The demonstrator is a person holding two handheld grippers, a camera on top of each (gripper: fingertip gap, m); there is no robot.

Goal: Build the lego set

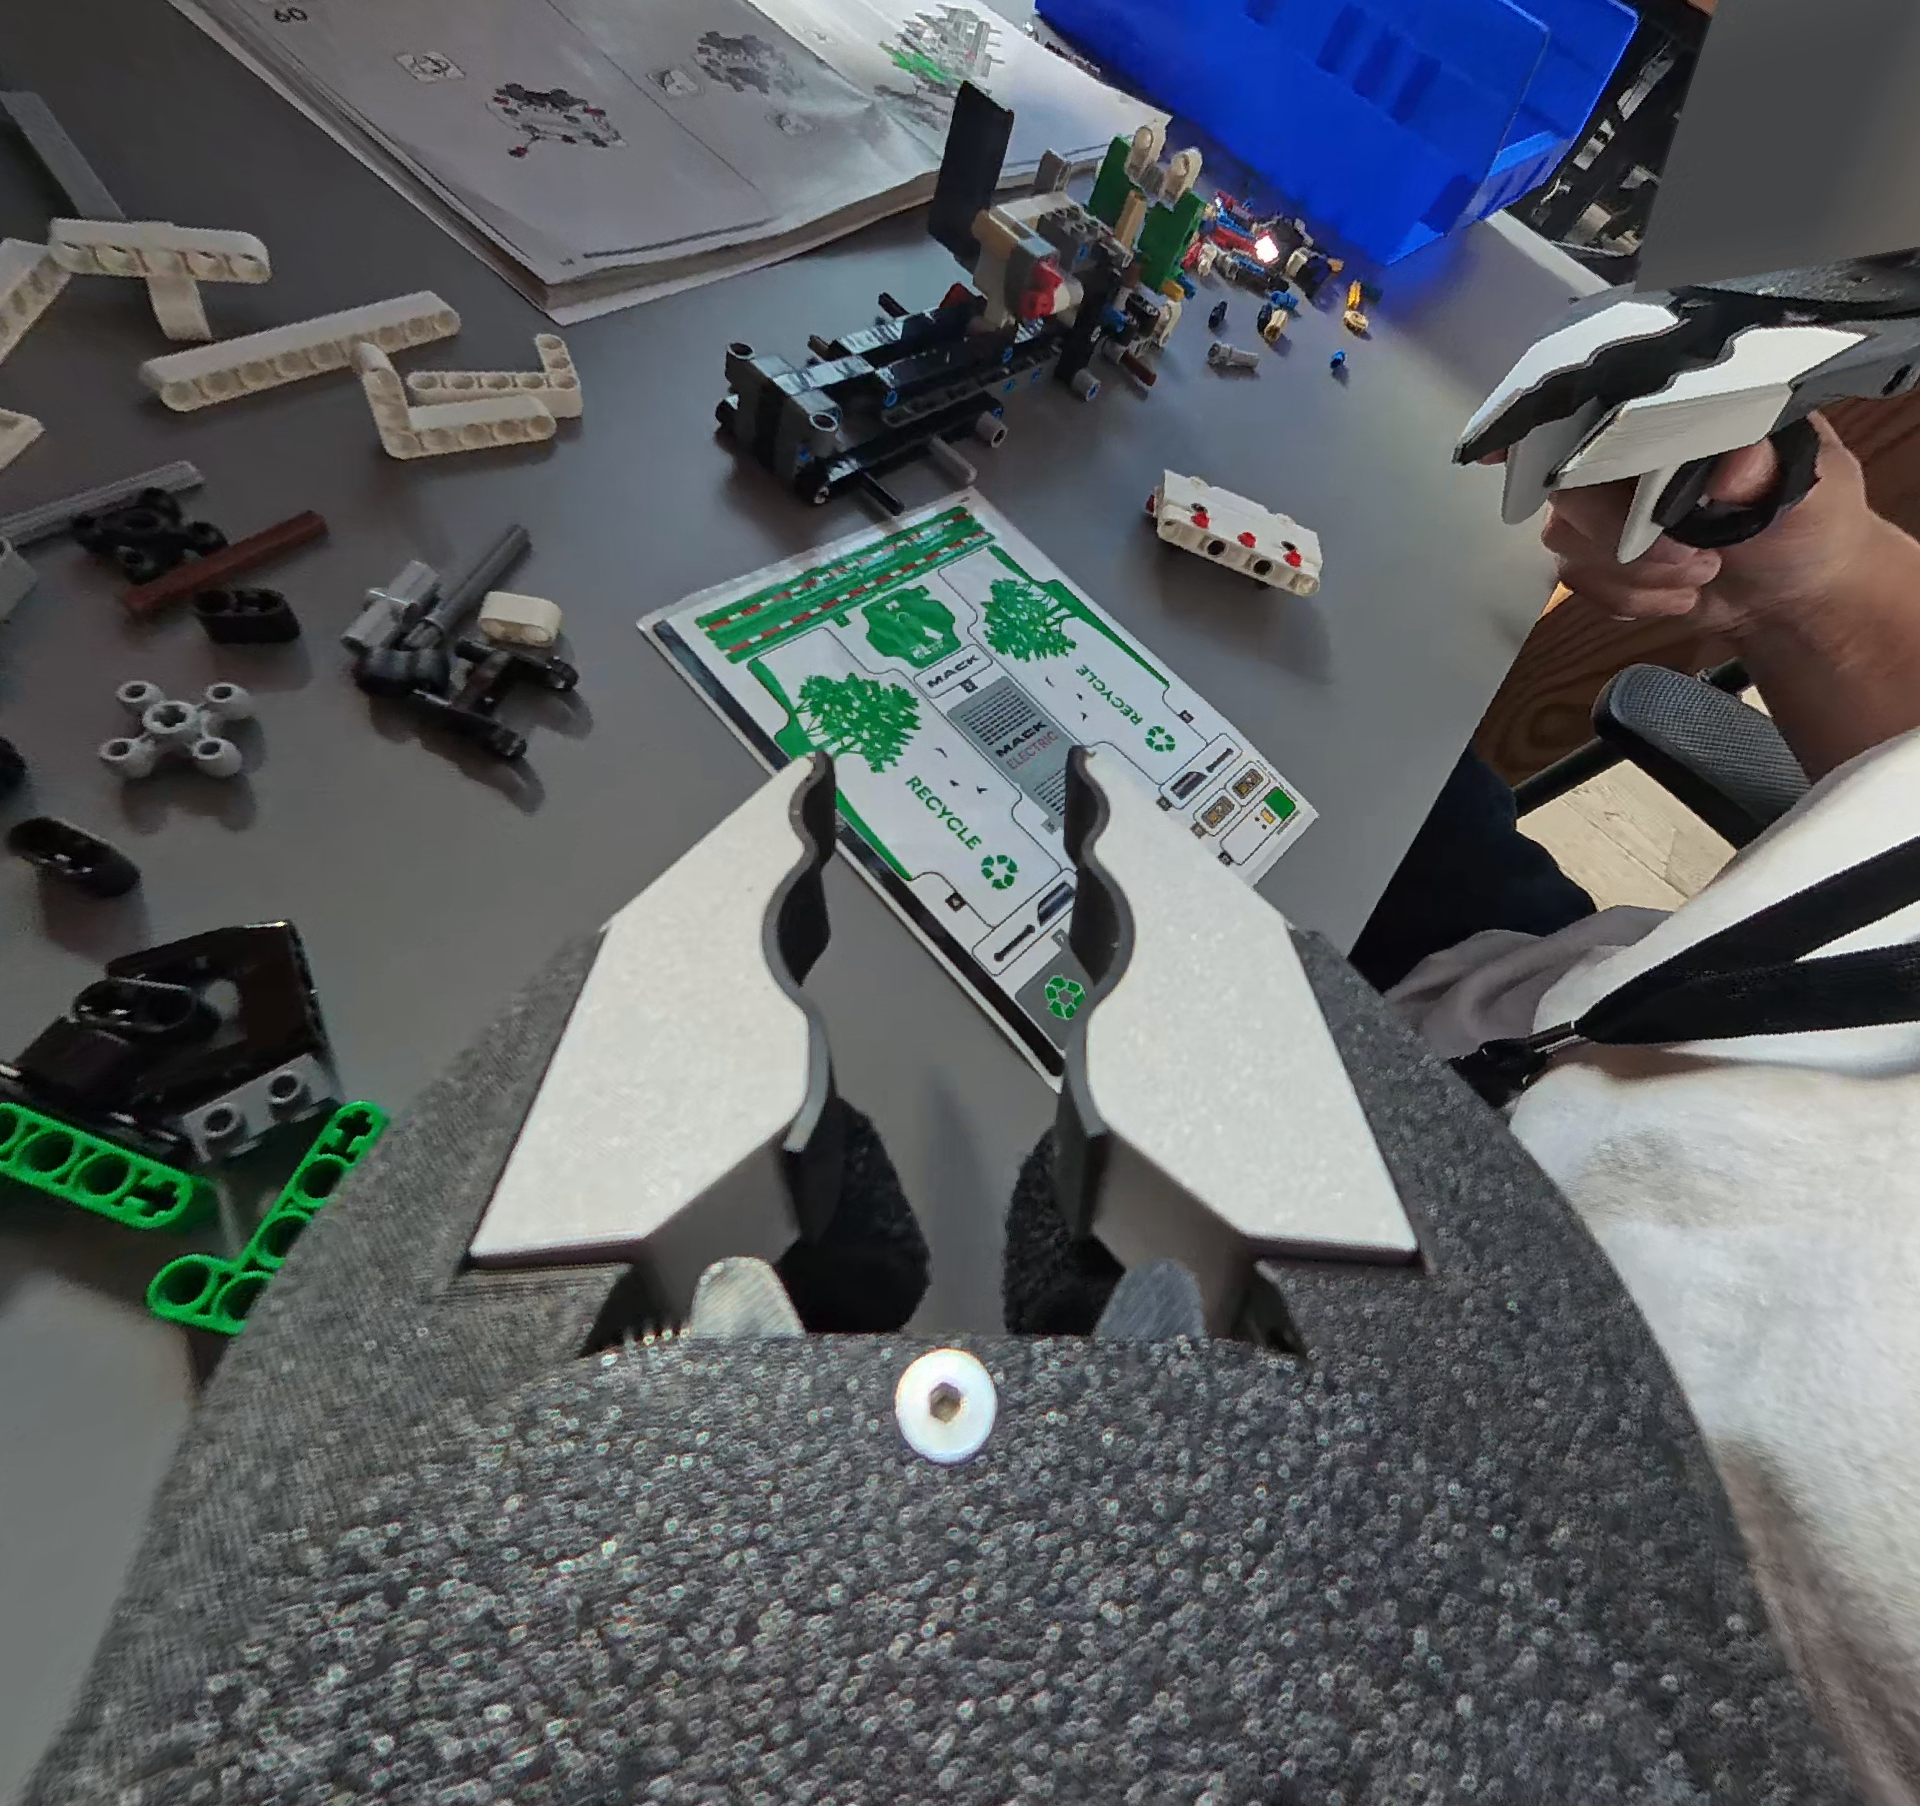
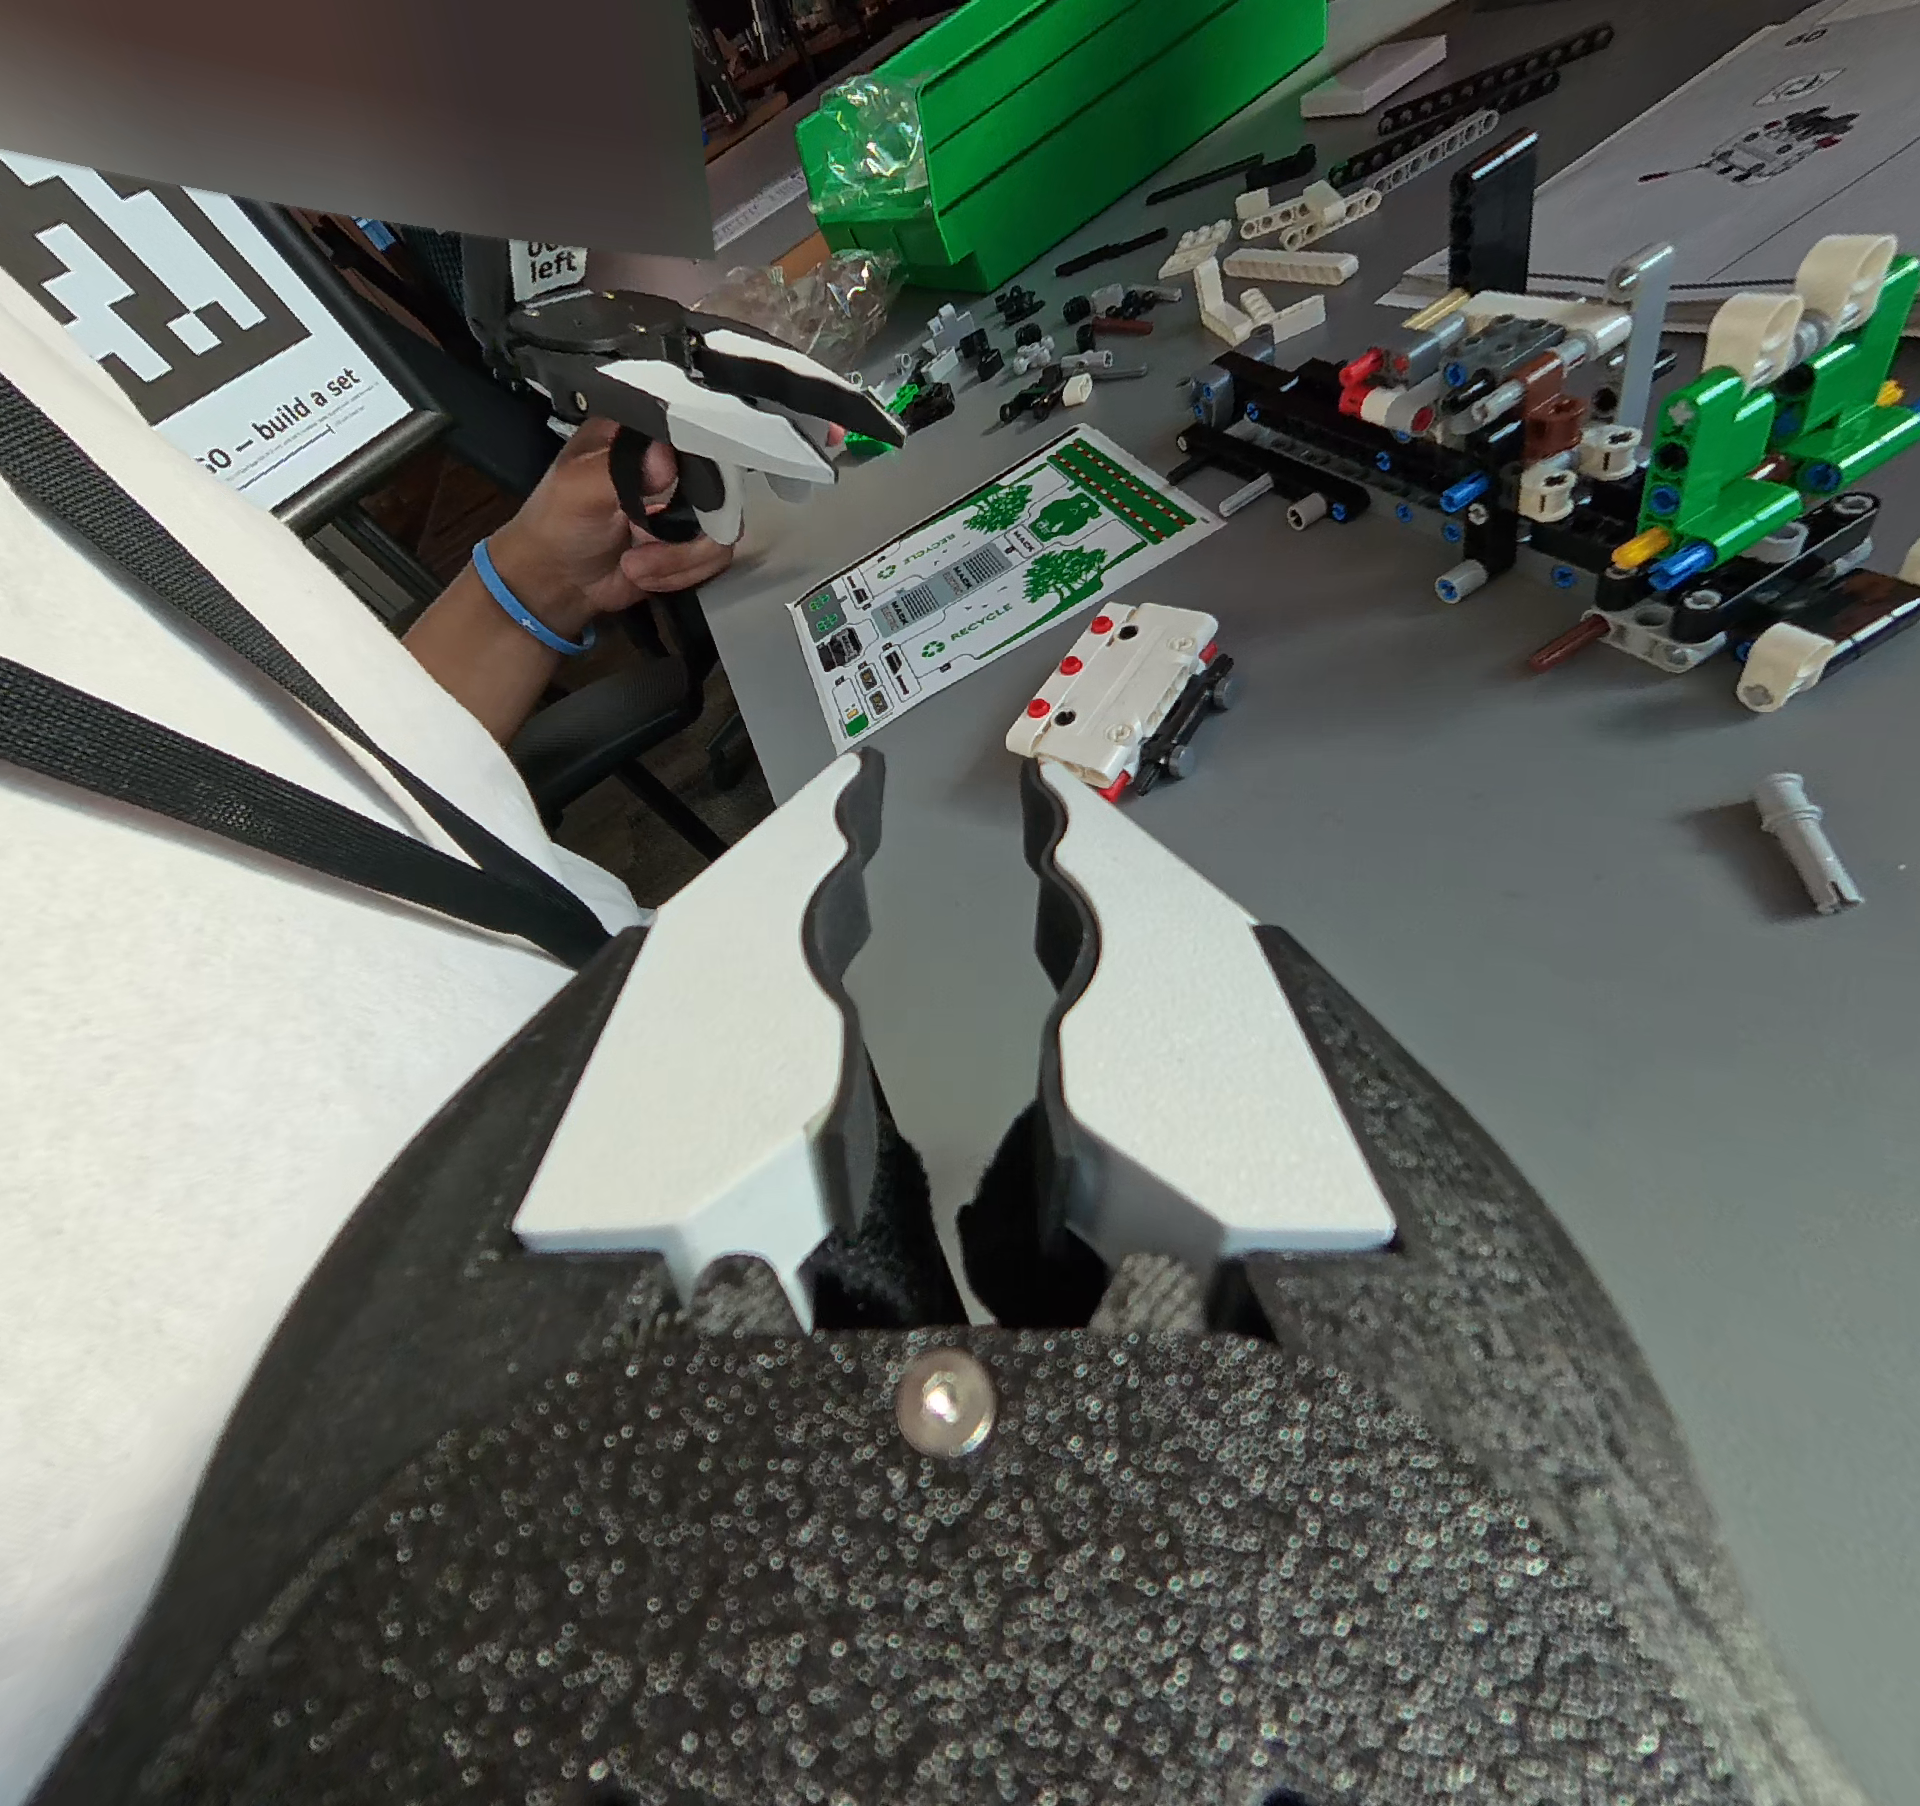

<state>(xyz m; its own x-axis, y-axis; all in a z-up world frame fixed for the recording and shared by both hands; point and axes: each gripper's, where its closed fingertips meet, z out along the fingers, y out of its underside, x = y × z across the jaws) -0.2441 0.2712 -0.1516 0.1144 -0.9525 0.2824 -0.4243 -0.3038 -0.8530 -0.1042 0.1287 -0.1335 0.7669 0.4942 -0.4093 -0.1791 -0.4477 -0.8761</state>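
My left gripper (image 1: 948,769) is open and holds nothing. It hangs over a white and green sticker sheet (image 1: 956,717) lying flat on the dark table (image 1: 540,883). My right gripper (image 2: 951,774) is open and holds nothing, above the table's near edge. A small white block assembly with red pins (image 2: 1127,691) lies just beyond its right fingertip, and also shows in the left wrist view (image 1: 1236,530). The sticker sheet (image 2: 997,572) lies beyond its left fingertip. Each gripper shows in the other's view, held in a hand: the right one (image 1: 1496,437), the left one (image 2: 831,437).
A partly built black, grey and green toy vehicle frame (image 1: 935,354) (image 2: 1558,468) stands mid-table. An open instruction booklet (image 1: 582,94), a blue bin (image 1: 1320,42) and a green bin (image 2: 1081,94) lie behind. Loose white beams (image 1: 312,354), black and green parts (image 1: 177,1081) and a grey pin (image 2: 1803,847) are scattered around. About 20 cm separates my left fingertips from my right.
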